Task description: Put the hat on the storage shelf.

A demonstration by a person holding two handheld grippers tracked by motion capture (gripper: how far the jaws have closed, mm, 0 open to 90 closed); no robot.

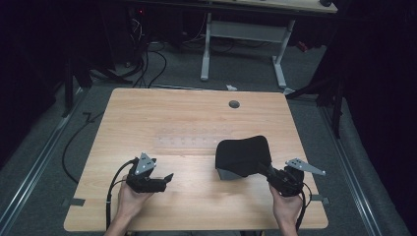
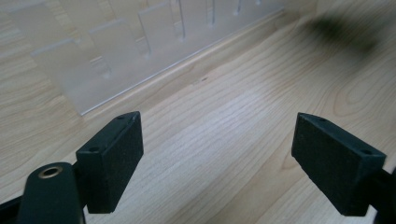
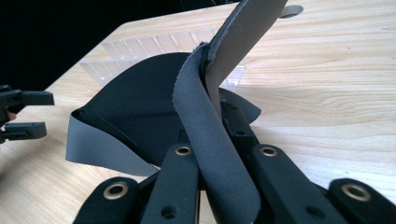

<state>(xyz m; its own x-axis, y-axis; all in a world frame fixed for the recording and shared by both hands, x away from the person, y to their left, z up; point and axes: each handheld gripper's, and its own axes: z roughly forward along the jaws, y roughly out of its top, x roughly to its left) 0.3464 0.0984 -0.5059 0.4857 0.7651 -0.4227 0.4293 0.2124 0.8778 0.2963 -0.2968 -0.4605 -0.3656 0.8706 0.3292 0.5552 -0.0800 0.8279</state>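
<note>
**Black sheet pinched at right, left tool idle**

Wooden table [image 1: 196, 118] under dim light, dark floor and cables behind it. High view: a black flexible sheet [image 1: 244, 155] with a grey underside sits right of centre, curled up off the wood, just beside a clear plastic rack [image 1: 192, 140] lying flat at mid-table. Right gripper [image 1: 269, 172] reaches in from the sheet's near right corner; right hand [image 1: 286, 206] low at the table edge, forearm coming straight up from below. Left gripper [image 1: 164, 179] well apart to the left, angled toward the sheet, left hand [image 1: 130, 199] wrapped under its body.

Right gripper view adds the grip itself: jaws fully closed on a fold of the sheet [image 3: 205, 140], edge rising between them, grey side showing.

Left gripper view: jaws wide apart, nothing between, bare wood below, rack [image 2: 116, 51] ahead.
</note>
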